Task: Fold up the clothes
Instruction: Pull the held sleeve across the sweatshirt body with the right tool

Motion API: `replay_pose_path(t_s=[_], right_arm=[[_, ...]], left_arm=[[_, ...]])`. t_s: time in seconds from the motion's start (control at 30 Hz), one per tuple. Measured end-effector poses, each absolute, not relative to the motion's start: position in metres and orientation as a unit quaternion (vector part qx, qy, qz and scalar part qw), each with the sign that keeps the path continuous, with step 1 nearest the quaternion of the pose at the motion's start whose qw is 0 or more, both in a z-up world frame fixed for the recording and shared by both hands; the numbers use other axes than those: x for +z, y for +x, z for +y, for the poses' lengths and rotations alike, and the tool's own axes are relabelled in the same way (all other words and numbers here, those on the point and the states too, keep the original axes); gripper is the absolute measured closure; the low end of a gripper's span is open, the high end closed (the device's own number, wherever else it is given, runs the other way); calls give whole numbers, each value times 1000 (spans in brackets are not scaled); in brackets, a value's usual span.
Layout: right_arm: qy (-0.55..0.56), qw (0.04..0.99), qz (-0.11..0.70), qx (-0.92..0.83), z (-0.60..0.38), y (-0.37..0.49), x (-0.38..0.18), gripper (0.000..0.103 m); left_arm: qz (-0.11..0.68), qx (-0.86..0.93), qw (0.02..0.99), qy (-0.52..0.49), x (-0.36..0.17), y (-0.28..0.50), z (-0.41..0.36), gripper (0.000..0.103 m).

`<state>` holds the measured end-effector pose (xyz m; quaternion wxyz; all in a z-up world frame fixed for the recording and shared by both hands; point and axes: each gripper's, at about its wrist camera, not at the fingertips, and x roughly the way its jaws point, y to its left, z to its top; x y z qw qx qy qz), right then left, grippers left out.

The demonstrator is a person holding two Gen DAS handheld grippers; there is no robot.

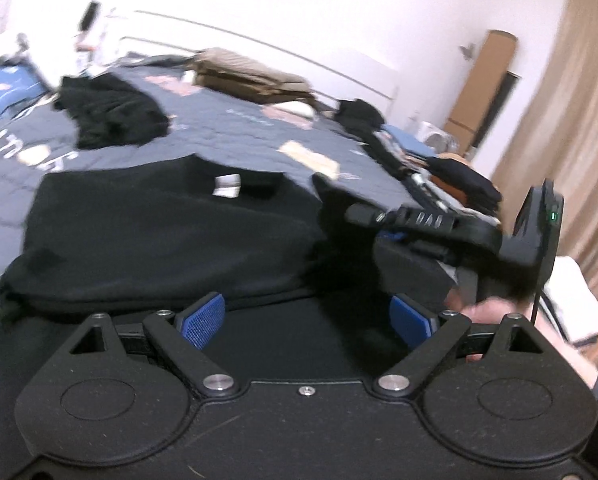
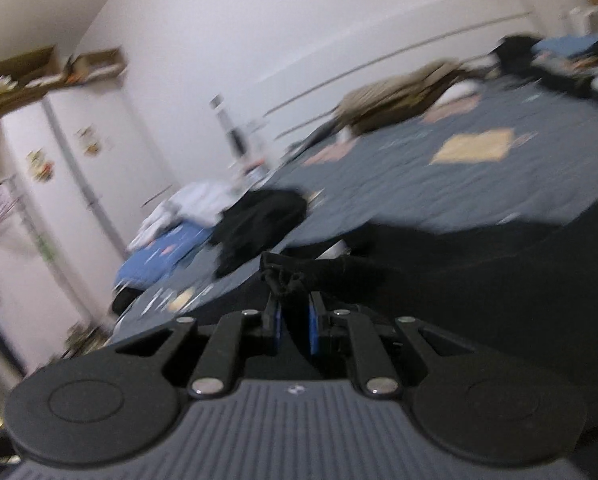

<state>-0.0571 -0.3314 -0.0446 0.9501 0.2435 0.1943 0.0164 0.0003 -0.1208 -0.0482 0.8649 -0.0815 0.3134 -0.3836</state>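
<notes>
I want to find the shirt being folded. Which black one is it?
On the grey bedspread, pass the crumpled black heap farther back. The shirt lies spread flat nearest the camera, and only it shows a white neck label.

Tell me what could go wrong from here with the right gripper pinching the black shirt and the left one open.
1. The right gripper holds only a small bunched bit of the black shirt; a quick pull could slip it free.
2. The left gripper is open with nothing between its pads, so the shirt's other side is unheld and may drag or crease unevenly.
3. In the left wrist view the two grippers are close together; they could bump.
</notes>
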Motion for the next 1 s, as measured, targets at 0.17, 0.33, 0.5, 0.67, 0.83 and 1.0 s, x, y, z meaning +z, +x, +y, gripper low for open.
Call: replay_pose_path(t_s=[0.17, 0.33, 0.5, 0.67, 0.83, 1.0], right_arm=[[237, 936, 261, 27, -300, -44, -70, 81], [244, 930, 275, 13, -304, -76, -49, 54], [253, 938, 236, -8, -307, -126, -26, 42], [242, 947, 203, -55, -323, -149, -25, 37], [290, 932, 202, -81, -350, -147, -47, 35], [314, 924, 201, -80, -360, -143, -56, 35]], left_arm=[[334, -359, 868, -78, -61, 21, -110, 13], [345, -358, 863, -87, -65, 29, -103, 13], [346, -365, 859, -96, -68, 30, -107, 13], [344, -375, 855, -100, -75, 31, -110, 13], [352, -390, 841, -128, -89, 45, -128, 18], [373, -388, 834, -125, -112, 61, -153, 22]])
